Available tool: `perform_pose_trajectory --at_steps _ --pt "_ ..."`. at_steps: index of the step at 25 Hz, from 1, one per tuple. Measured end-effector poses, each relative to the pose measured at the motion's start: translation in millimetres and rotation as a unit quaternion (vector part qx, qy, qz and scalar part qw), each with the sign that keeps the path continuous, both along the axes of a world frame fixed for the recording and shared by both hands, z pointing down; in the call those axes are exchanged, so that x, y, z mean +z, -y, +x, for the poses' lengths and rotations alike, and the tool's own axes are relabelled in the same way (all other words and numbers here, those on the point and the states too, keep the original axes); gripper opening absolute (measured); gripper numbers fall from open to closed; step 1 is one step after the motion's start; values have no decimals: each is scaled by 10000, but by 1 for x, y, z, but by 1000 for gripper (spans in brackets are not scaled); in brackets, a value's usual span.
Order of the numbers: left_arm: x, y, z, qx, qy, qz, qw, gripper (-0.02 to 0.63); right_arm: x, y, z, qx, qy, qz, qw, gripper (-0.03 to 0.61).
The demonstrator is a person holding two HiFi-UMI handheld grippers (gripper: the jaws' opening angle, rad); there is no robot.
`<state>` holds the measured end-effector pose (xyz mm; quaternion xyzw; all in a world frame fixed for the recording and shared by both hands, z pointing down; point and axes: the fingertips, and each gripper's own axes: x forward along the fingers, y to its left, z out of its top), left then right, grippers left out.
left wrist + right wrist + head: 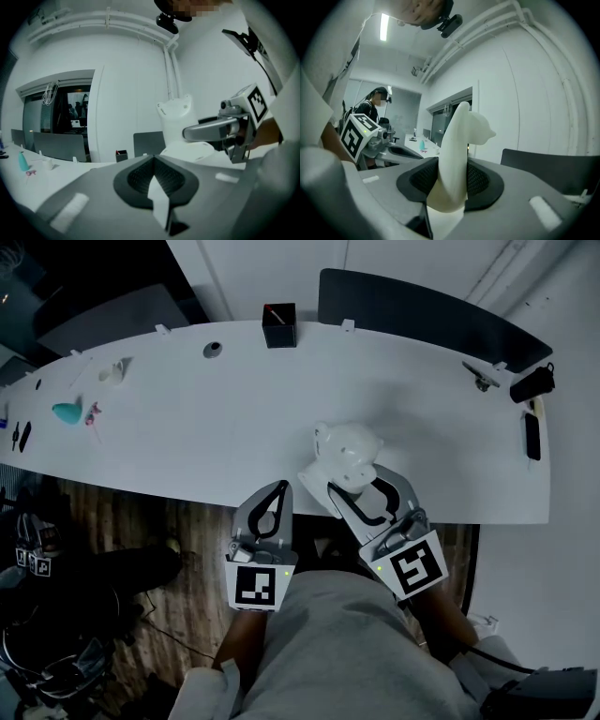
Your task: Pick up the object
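Observation:
A white animal-shaped figure (345,454) with small ears is at the near edge of the white table (234,427). My right gripper (356,482) is shut on its lower body; in the right gripper view the figure (457,150) fills the gap between the dark pads (480,180). I cannot tell whether its base touches the table. My left gripper (279,487) is shut and empty, just left of the figure over the table's edge. In the left gripper view its closed jaws (154,176) point past the figure (176,122) and the right gripper (215,131).
At the table's far edge stand a black box (278,325) with a red pen and a grey round piece (213,350). A teal object (67,412) lies far left, a black phone (532,437) far right. A dark chair back (422,315) is behind the table.

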<state>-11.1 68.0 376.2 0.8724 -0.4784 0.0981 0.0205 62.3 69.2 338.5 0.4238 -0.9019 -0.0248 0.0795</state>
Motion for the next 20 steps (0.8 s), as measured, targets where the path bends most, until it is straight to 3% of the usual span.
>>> perform_pose_trajectory --at_steps 6,11,14,20 --pt "9 -64 -2 -128 450 -141 9988 0 14 -51 12 47 640 -339 9974 158" --pt "10 -91 -18 -280 482 -317 9979 0 20 -83 12 77 1473 -854 9854 158" --pt "4 -98 -20 -184 478 -271 9983 0 11 -90 10 148 1757 -819 9809 158" --pt "-17 -105 -57 104 286 -124 9995 1 -15 -108 -35 338 1727 -422 9835 158"
